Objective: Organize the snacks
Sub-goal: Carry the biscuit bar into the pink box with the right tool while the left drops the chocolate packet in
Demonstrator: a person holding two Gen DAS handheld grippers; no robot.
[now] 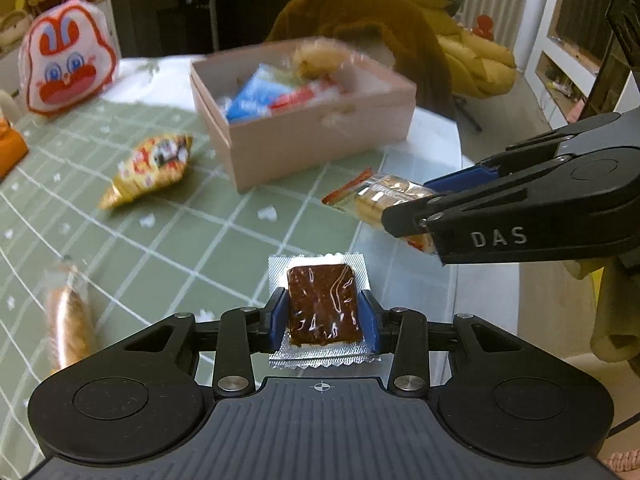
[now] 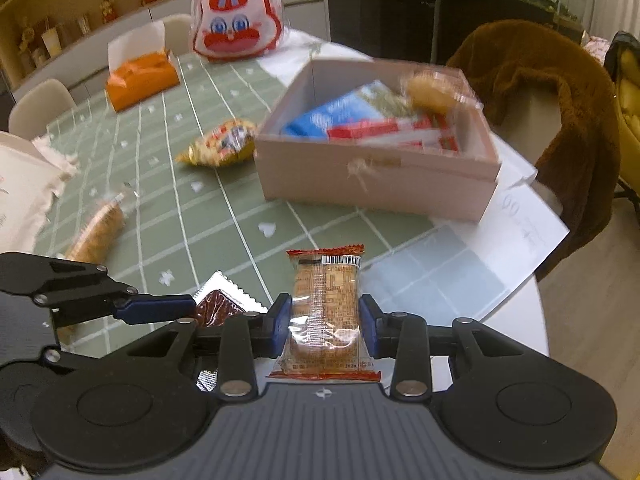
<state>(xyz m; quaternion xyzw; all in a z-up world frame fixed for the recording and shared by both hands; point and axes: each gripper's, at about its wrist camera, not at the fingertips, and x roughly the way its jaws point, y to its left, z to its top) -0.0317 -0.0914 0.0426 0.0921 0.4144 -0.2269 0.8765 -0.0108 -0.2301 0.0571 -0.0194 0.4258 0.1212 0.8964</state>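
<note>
My left gripper (image 1: 324, 318) is shut on a chocolate-coated wafer in a clear, silver-edged wrapper (image 1: 322, 304), held above the table. My right gripper (image 2: 325, 322) is shut on a pack of biscuits with red ends (image 2: 325, 308); it also shows in the left wrist view (image 1: 384, 196). The two grippers are side by side near the table's front edge. A pink open box (image 1: 316, 128) (image 2: 376, 176) ahead holds blue and red packets and a bun. A yellow snack bag (image 1: 154, 168) (image 2: 220, 144) and a wrapped bread roll (image 1: 68, 316) (image 2: 98, 232) lie on the green checked cloth.
A red-and-white squirrel-face bag (image 1: 66, 68) (image 2: 236, 28) stands at the far side. An orange tissue box (image 2: 140, 76) sits far left. A chair draped with a brown fleece (image 2: 560, 92) is behind the box. White paper sheets (image 2: 516, 232) lie at the table's right edge.
</note>
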